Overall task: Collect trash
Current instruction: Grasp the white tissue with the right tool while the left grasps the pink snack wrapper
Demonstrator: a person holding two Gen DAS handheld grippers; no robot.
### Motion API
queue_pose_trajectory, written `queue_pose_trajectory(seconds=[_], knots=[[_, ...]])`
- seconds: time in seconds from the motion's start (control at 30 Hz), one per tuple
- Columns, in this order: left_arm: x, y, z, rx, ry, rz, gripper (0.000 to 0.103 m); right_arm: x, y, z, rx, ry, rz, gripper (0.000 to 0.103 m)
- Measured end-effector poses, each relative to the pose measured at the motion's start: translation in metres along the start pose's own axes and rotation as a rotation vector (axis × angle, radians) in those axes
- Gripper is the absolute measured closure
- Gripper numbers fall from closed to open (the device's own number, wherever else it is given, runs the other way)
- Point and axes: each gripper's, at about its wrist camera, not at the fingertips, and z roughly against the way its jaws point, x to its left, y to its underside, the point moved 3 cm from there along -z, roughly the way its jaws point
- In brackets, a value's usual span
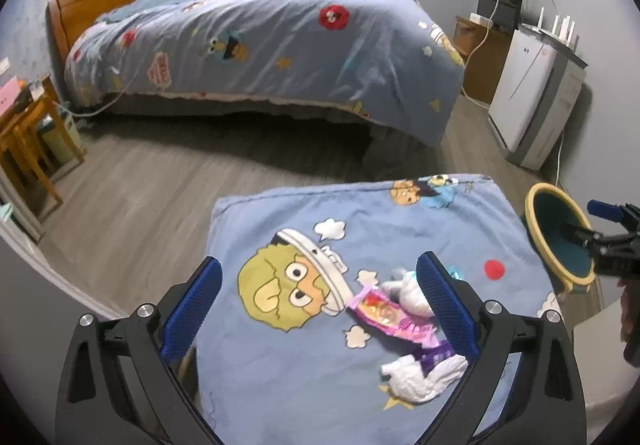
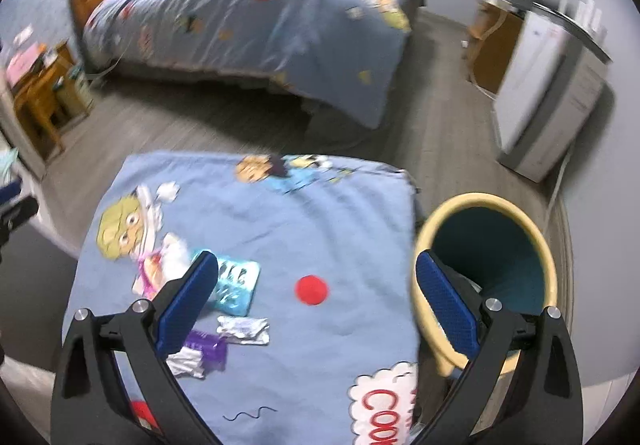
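On soft cartoon cloth (image 2: 320,237), crinkled foil wrapper (image 2: 244,329), round bin (image 2: 486,201)

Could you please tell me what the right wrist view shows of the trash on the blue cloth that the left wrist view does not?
Only the right wrist view shows the teal packet and the silver foil wrapper in full, and looks down into the yellow-rimmed bin.

Only the left wrist view shows the two crumpled white tissues clearly, plus the right tool beside the bin.

Both show the pink wrapper, the purple wrapper, the blue cartoon cloth and the bed. Both tools are open and empty.
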Motion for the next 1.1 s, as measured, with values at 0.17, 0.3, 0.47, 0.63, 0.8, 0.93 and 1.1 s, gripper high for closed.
queue_pose_trajectory(seconds=[0.17,0.3,0.47,0.63,0.8,0.93,1.1], knots=[[0.005,0.006,-0.009,0.019,-0.007,-0.028,0.006,0.03,0.005,-0.02,0.048,-0.023,0.041,0.006],[0.009,0.014,-0.02,0.047,-0.003,-0.042,0.006,0.052,0.007,-0.037,0.083,-0.048,0.065,0.006],[0.012,0.024,-0.037,0.092,-0.02,-0.07,0.006,0.079,0.012,-0.062,0.127,-0.057,0.122,0.006],[0.02,0.027,-0.042,0.094,-0.031,-0.086,0.006,0.113,0.016,-0.078,0.147,-0.118,0.198,0.014],[0.031,0.029,-0.047,0.112,-0.026,-0.067,0.006,0.137,0.025,-0.098,0.198,-0.151,0.241,0.032],[0.034,0.032,-0.05,0.124,-0.022,-0.063,0.006,0.143,0.034,-0.115,0.253,-0.144,0.25,0.054],[0.024,0.037,-0.056,0.14,-0.017,-0.097,0.006,0.129,0.034,-0.115,0.29,-0.205,0.164,0.087]])
